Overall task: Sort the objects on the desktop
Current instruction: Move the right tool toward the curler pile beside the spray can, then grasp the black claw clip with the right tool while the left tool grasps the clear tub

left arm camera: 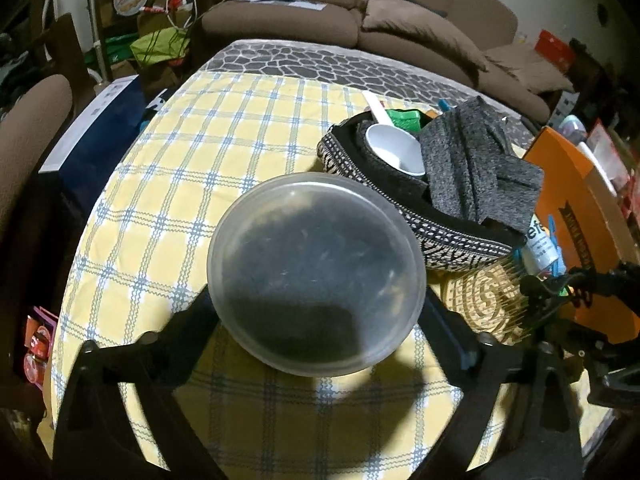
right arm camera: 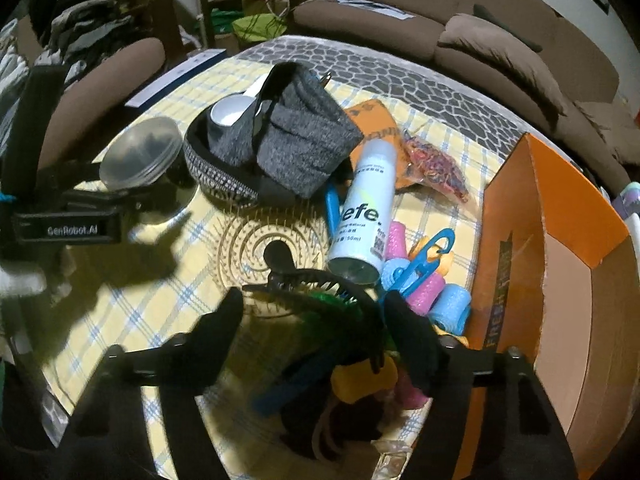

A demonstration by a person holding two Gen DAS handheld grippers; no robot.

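Left claw (left arm camera: 316, 320): its two black fingers stand on either side of a round clear plastic tub (left arm camera: 316, 276), which fills the centre of the left wrist view. Both fingers meet the tub's sides, so the tub is gripped. In the right wrist view the same tub (right arm camera: 138, 156) sits at mid left, held in the left claw just beside the patterned pouch (right arm camera: 224, 188).

Right claw (right arm camera: 316, 320): fingers parted, set over a black hair claw clip (right arm camera: 316, 280) with green feathery material under it, at lower centre of the frame. Contact between pads and clip is not discernible because of blur; the grip cannot be confirmed.

Tabletop (left arm camera: 180, 152): covered in a yellow checked cloth. The pouch (left arm camera: 452, 236), at right of centre in the left wrist view, holds a white scoop (left arm camera: 396, 148) and grey knit fabric (left arm camera: 476, 168).

Centre of the right wrist view: a white spray can (right arm camera: 360, 216) lies tilted on foam hair rollers (right arm camera: 440, 296); a round spiral brush (right arm camera: 256, 240) lies flat beside it. An open orange cardboard box (right arm camera: 560, 220) stands at right.
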